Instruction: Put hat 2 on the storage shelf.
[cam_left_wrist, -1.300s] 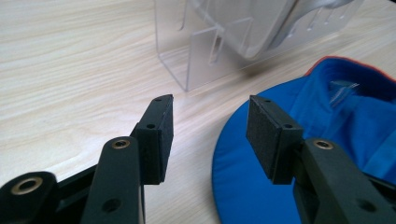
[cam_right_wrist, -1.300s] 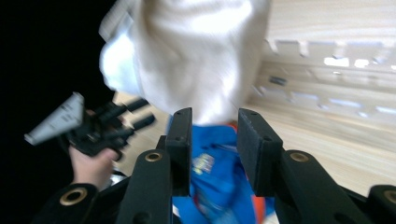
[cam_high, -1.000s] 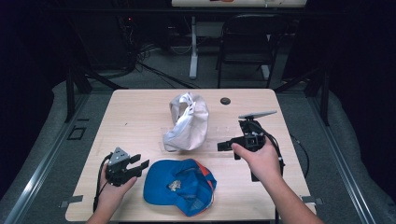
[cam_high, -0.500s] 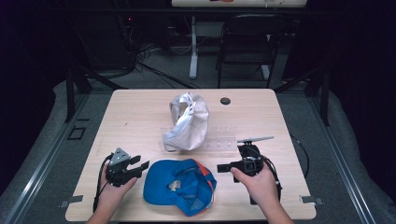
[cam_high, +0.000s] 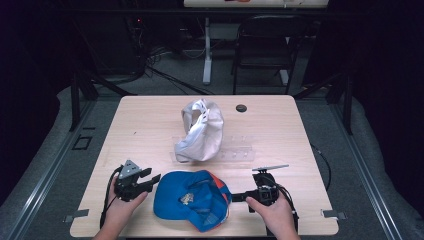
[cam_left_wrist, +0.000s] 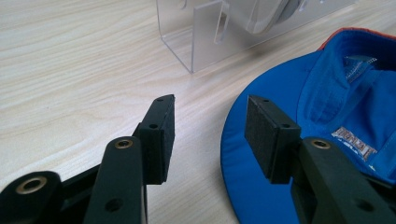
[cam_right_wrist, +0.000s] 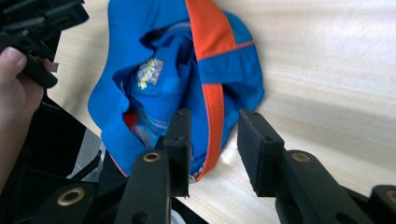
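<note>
A blue cap (cam_high: 190, 199) with orange trim lies upside down near the table's front edge. My left gripper (cam_high: 150, 181) is open at the cap's left side. In the left gripper view its jaws (cam_left_wrist: 210, 105) stand apart, one over bare wood and one above the blue brim (cam_left_wrist: 261, 186). My right gripper (cam_high: 237, 196) is open at the cap's right side. In the right gripper view its tips (cam_right_wrist: 215, 116) straddle the orange band of the cap (cam_right_wrist: 159, 70). A white cap (cam_high: 200, 131) rests on a clear acrylic stand (cam_high: 240, 152) at mid table.
A small black round object (cam_high: 241, 108) lies near the table's far edge. The acrylic stand (cam_left_wrist: 205, 37) is just beyond the left jaws. A folding chair (cam_high: 262, 45) and a table leg stand behind the table. The left hand (cam_right_wrist: 14, 88) and its gripper (cam_right_wrist: 42, 18) appear across the cap.
My right gripper has come back from beside the white cap toward the front edge and up to the blue cap's right side. The left gripper has barely moved.
</note>
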